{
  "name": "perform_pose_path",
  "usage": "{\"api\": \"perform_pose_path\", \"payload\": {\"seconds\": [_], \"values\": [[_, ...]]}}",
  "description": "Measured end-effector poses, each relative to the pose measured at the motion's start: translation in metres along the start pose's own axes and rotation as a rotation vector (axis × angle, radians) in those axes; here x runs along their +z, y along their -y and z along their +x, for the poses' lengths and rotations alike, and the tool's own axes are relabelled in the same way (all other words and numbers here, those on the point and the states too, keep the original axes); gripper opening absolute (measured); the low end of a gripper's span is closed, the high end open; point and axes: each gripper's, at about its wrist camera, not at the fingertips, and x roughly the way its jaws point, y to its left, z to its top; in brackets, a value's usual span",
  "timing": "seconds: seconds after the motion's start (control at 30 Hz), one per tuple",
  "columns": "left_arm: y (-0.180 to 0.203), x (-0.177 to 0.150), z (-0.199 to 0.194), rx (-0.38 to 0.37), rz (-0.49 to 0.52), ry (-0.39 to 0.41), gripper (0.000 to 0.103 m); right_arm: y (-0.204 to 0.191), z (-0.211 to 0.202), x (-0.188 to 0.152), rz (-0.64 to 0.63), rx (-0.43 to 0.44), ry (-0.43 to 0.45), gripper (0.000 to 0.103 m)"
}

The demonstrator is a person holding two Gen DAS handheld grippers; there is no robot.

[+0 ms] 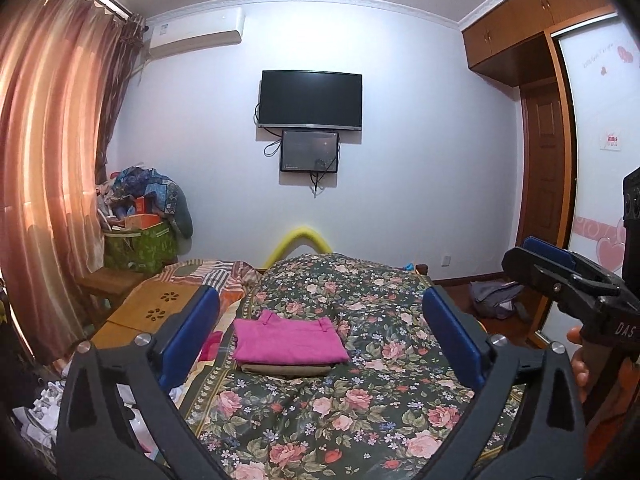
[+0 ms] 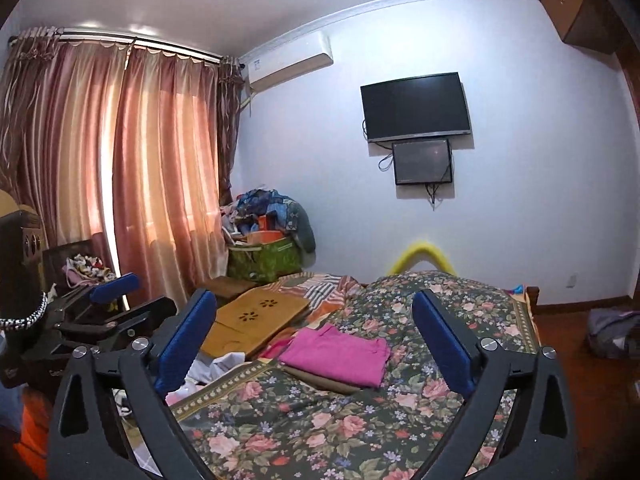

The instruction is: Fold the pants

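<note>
Folded pink pants (image 1: 291, 341) lie on a folded tan garment (image 1: 286, 371) on the floral bedspread (image 1: 360, 400). They also show in the right wrist view (image 2: 338, 354), with the tan garment (image 2: 320, 381) under them. My left gripper (image 1: 320, 336) is open and empty, held above the bed in front of the stack. My right gripper (image 2: 316, 340) is open and empty, held above the bed to the right of the left one. The right gripper also shows at the right edge of the left wrist view (image 1: 560, 272). The left gripper shows at the left of the right wrist view (image 2: 104, 304).
A wooden lap tray (image 2: 256, 316) lies on the bed left of the stack. A green bin of clutter (image 1: 140, 248) stands by the curtain. A TV (image 1: 311, 100) hangs on the far wall. A grey bag (image 1: 494, 298) lies on the floor at right.
</note>
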Motion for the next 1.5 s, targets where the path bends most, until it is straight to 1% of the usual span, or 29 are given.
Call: {"api": "perform_pose_path", "payload": {"seconds": [0.1, 0.5, 1.17, 1.5], "values": [[0.001, -0.001, -0.003, 0.004, 0.003, 0.003, 0.103, -0.002, -0.001, -0.002, -0.007, -0.019, 0.009, 0.102], [0.003, 0.0, -0.003, -0.001, -0.001, 0.007, 0.103, -0.003, -0.003, -0.004, -0.016, -0.042, 0.003, 0.102], [-0.007, -0.002, 0.006, -0.019, -0.042, -0.021, 0.103, -0.007, -0.005, -0.001, -0.029, -0.058, -0.011, 0.102], [-0.008, -0.003, 0.007, -0.024, -0.034, -0.021, 0.103, -0.005, -0.005, -0.001, -0.025, -0.066, -0.016, 0.102]]}}
